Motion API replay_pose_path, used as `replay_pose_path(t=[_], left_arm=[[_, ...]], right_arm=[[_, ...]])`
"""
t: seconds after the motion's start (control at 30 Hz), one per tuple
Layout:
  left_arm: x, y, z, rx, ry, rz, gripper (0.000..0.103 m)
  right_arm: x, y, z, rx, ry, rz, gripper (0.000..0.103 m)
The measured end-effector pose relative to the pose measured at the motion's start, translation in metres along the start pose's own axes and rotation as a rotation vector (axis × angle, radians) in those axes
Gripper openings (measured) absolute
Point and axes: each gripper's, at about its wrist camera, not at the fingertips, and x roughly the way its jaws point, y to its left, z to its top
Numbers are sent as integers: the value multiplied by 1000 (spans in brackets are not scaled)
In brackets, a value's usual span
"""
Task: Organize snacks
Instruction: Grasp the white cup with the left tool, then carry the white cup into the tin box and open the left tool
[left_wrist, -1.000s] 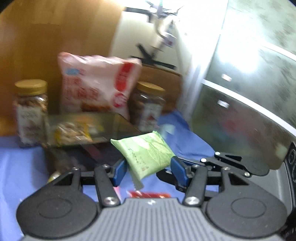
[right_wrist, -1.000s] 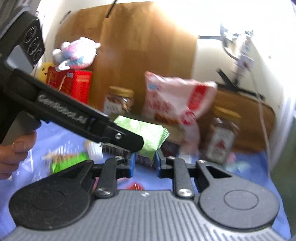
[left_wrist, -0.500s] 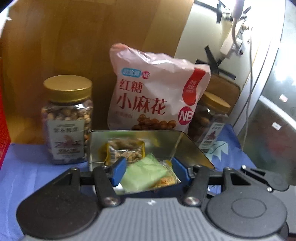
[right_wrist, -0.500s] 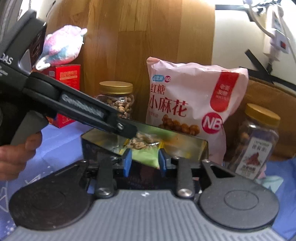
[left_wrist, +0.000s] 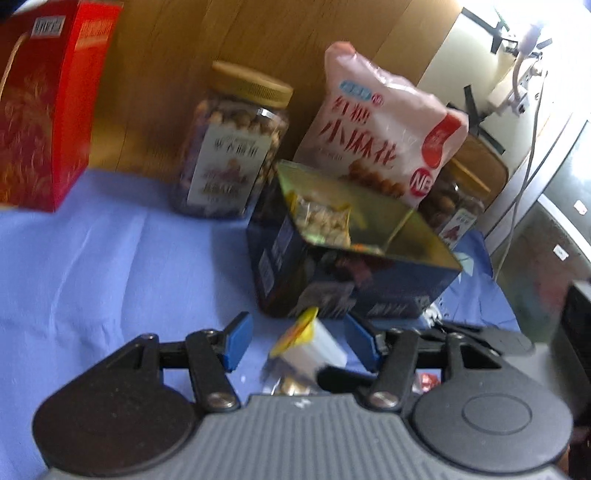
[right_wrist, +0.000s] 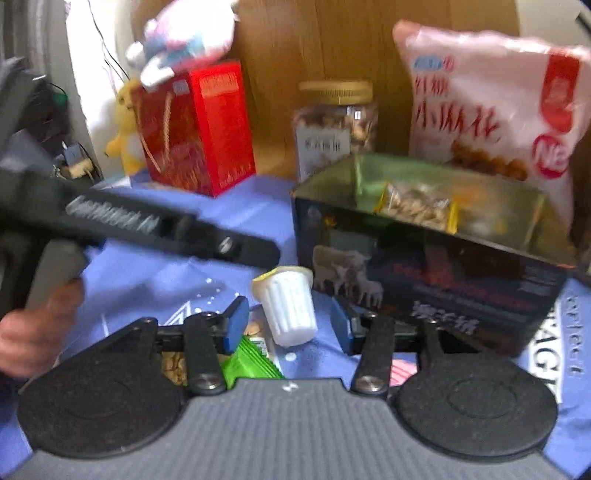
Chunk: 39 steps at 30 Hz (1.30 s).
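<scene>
A blue cloth (left_wrist: 110, 258) covers the table, and the dark snack box (right_wrist: 424, 280) stands open at its far side, a nut packet (right_wrist: 417, 208) already lying inside. Behind the box lean a pink snack bag (right_wrist: 487, 99) and a gold-lidded nut jar (right_wrist: 336, 122), with a red carton (right_wrist: 199, 129) off to the left.

The next loose piece looks to be the small white jelly cup (right_wrist: 288, 304), which lies tipped on the cloth just in front of the box's near left corner. Its yellow-rimmed lid end points up and away towards the box, its narrow base towards the cameras, so its long axis runs roughly along the line each gripper points.

Both tools frame it. The right gripper (right_wrist: 286, 325) has just been opening its jaws; they stand moderately wide and empty, with the cup between and just ahead of the blue pads, untouched. The left gripper (left_wrist: 299, 341) is likewise half open and empty, the cup (left_wrist: 306, 343) seen between its pads. Neither is clearly nearer.

A green wrapper (right_wrist: 251, 360) also lies beside the cup, under the right gripper.
</scene>
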Motion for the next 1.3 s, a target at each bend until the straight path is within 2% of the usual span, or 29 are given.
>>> replay_pose_path(t=[0.1,0.17,0.2,0.33,0.5,0.63,0.77,0.9,1.03,1.2,1.3], left_arm=[[12,0,-7,3,31,-1,55],[24,-2,-10,3,60,3,51],[24,-2,-12,0,50,-3,50],[4,-15,-14,27,13,-29,50],[-32,-53,-24,116,-68,-64,50],[-37,-85,-39,159,-52,-113,50],[-17,-119,-61,219,21,-164,50],[8,-144,-80,258,101,-185,50],[28,-157,-94,288,162,-167,49],[25,-159,-101,300,160,-155,48],[17,-160,-94,300,135,-145,47]], right_arm=[[14,3,-3,-11,49,-3,50],[15,2,-6,13,44,12,40],[12,4,-8,13,35,-17,34],[-12,12,-15,0,-55,-37,34],[-62,35,-33,-113,-207,-141,34],[-96,39,-62,-129,-256,-230,34],[-123,30,-97,-54,-243,-290,34],[-134,13,-125,17,-202,-333,34],[-131,1,-142,94,-168,-310,36],[-127,4,-149,91,-182,-295,36],[-134,7,-147,88,-226,-292,35]])
